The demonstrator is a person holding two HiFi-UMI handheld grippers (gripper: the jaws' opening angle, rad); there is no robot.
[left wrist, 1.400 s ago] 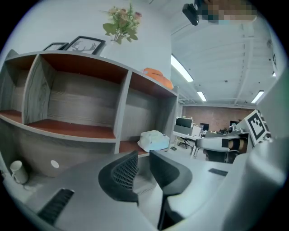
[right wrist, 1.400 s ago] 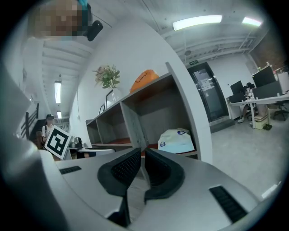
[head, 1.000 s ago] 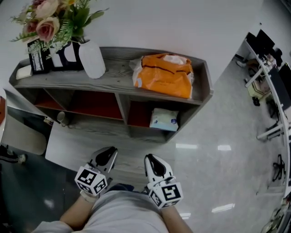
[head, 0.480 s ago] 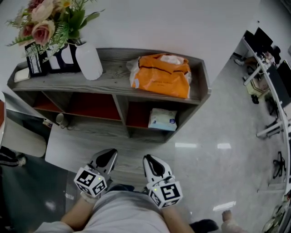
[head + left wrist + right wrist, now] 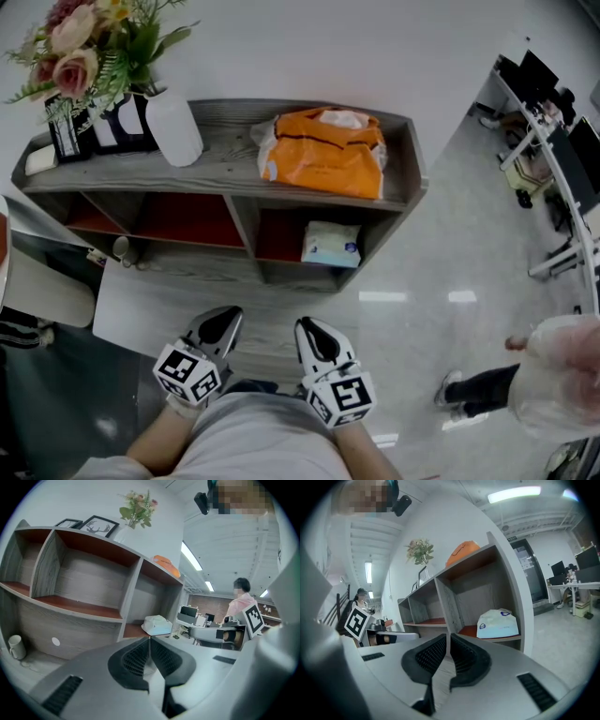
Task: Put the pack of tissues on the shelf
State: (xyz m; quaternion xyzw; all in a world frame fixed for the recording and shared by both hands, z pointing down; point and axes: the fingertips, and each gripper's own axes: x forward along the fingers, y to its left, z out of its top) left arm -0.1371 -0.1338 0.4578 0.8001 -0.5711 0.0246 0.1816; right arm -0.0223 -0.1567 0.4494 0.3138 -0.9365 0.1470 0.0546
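The pale blue-and-white pack of tissues (image 5: 330, 245) lies in the right lower compartment of the grey wooden shelf (image 5: 234, 169), which has red inner boards. The pack also shows in the left gripper view (image 5: 157, 624) and the right gripper view (image 5: 498, 623). My left gripper (image 5: 223, 319) and right gripper (image 5: 312, 331) hang side by side close to my body, well short of the shelf. Both are shut with nothing between the jaws, as the left gripper (image 5: 150, 649) and right gripper (image 5: 447, 651) show in their own views.
On the shelf top sit an orange bag (image 5: 323, 155), a white vase with flowers (image 5: 173, 127) and picture frames (image 5: 89, 129). A mug (image 5: 122, 247) stands on the floor by the left compartments. A person (image 5: 548, 375) walks at lower right. Desks with monitors (image 5: 548, 94) fill the far right.
A person has walked into the lower right of the head view. The view has drifted slightly, shifting the shelf left. Both grippers stay where they were, still shut.
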